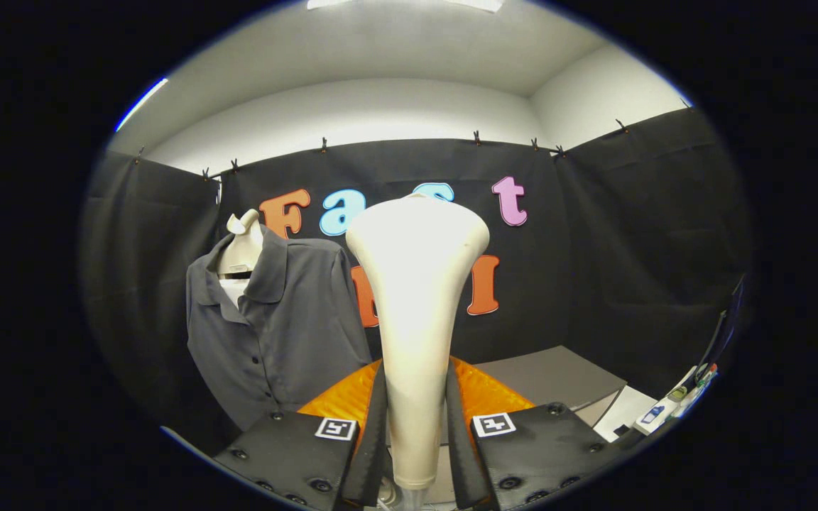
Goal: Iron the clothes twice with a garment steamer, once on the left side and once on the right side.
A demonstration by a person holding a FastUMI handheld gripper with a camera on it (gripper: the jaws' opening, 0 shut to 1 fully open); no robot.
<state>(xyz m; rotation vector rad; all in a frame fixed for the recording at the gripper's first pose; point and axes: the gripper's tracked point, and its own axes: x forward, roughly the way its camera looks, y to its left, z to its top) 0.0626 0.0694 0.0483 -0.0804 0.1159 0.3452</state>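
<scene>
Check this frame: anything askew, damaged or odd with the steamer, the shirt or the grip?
Nothing stands out. The tool is shut on the garment steamer, which stands upright between its fingers. The grey shirt hangs buttoned on the mannequin, beyond the fingers and apart from the steamer head. No damage or spill shows.

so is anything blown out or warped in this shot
In the gripper view, the steamer held in the gripper is overexposed, nearly featureless white; the fisheye bends the wall's top edge into an arc; the grey shirt is evenly lit and sharp.
</scene>
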